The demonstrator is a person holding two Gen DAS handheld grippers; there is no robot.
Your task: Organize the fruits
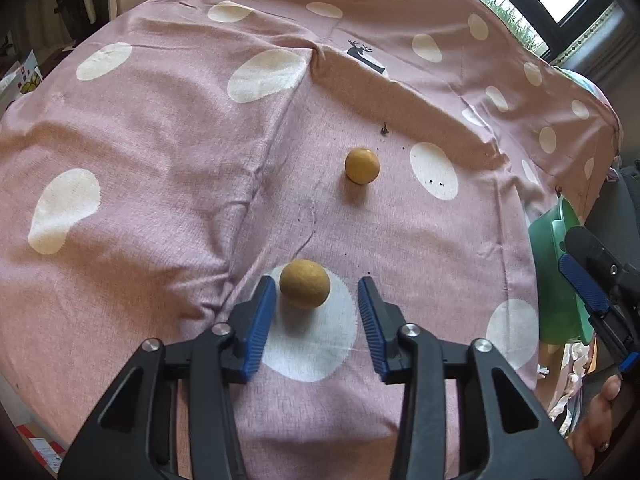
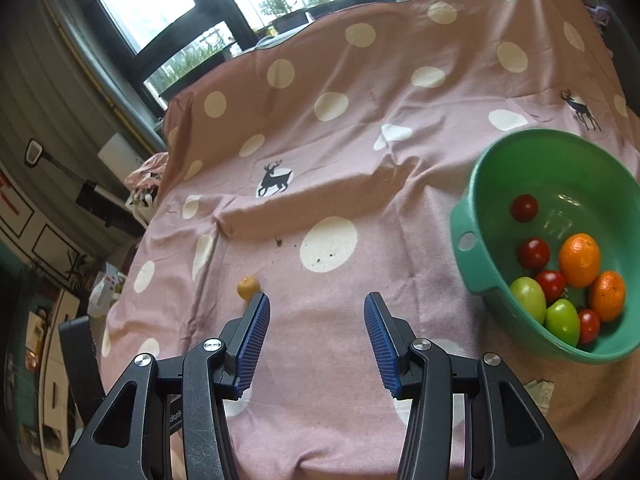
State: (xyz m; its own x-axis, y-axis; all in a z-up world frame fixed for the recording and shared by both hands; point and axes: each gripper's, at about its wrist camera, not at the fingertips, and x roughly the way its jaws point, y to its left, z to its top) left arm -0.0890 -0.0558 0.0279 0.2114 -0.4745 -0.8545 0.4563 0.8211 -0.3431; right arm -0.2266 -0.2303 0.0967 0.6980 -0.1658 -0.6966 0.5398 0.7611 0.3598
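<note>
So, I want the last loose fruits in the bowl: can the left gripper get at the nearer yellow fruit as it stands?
Probably yes. The nearer yellow fruit lies on the cloth between the left gripper's open tips, close to the left pad, with nothing covering it. The jaws would only need to close.

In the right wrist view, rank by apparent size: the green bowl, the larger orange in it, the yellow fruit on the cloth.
1. green bowl
2. larger orange
3. yellow fruit, though it looks farther from the camera than the orange, so their true sizes stay unsure.
</note>
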